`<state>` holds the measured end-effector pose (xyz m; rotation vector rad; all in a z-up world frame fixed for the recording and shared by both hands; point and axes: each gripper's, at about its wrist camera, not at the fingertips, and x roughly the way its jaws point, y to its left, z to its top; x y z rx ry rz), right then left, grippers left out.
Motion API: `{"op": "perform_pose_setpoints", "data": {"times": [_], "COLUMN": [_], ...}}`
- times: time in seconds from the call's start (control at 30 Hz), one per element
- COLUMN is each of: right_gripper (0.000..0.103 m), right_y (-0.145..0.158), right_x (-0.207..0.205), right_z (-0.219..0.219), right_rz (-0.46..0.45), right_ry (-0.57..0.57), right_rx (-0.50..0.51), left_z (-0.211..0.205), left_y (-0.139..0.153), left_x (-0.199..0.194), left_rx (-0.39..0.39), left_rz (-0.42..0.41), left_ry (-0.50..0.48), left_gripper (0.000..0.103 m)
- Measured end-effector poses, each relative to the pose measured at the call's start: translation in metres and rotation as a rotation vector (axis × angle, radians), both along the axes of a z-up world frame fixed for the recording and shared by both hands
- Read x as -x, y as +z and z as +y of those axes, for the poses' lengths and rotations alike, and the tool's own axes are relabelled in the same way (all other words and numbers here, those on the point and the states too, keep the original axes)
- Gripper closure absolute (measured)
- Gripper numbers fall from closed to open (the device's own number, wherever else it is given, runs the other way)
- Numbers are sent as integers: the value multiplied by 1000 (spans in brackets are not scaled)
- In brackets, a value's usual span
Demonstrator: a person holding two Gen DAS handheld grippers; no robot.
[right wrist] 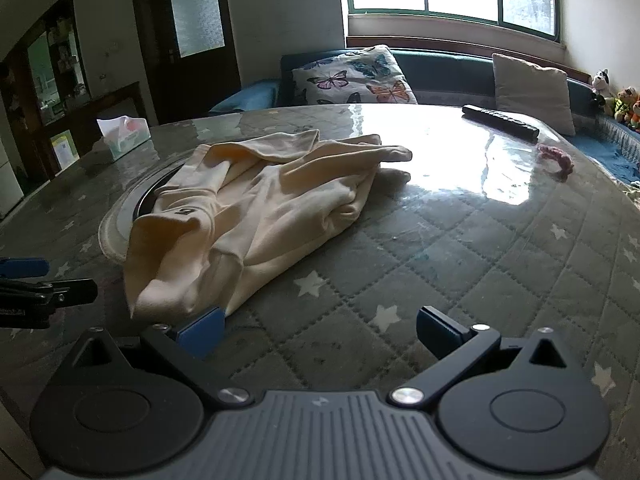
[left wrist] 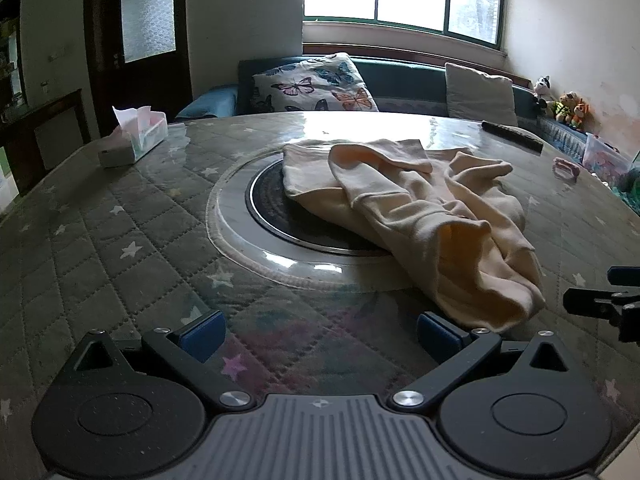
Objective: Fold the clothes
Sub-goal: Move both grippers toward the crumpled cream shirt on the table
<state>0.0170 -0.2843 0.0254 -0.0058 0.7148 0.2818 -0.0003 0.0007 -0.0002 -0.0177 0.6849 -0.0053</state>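
A cream garment (left wrist: 404,208) lies crumpled on the round table, partly over the dark centre disc (left wrist: 276,208). It also shows in the right wrist view (right wrist: 256,208). My left gripper (left wrist: 320,332) is open and empty, low over the table, its right pad close to the garment's near hem. My right gripper (right wrist: 320,330) is open and empty, its left pad touching or just short of the garment's near edge. The right gripper's fingers (left wrist: 600,300) show at the right edge of the left wrist view; the left gripper's fingers (right wrist: 40,284) show at the left edge of the right wrist view.
The table (left wrist: 100,248) has a quilted star cloth under clear plastic. A tissue box (left wrist: 134,138) stands at the far left, a remote (right wrist: 500,122) and a pink hair tie (right wrist: 558,160) at the far right. A sofa with cushions (left wrist: 316,84) lies behind.
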Motion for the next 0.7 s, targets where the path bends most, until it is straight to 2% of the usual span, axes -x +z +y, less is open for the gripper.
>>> {"op": "perform_pose_setpoints", "data": {"times": [0.27, 0.7], "right_gripper": [0, 0], "right_y": [2, 1], "right_x": [7, 20], "right_z": [3, 4], "right_rz": [2, 11], "right_ry": [-1, 22], "right_rx": [-1, 1], "left_z": [-18, -24], "left_y": [-3, -3], "left_x": [8, 12], "left_rx": [-10, -15], "left_rz": [11, 26], "left_ry": [-12, -44], "left_gripper": [0, 0]}}
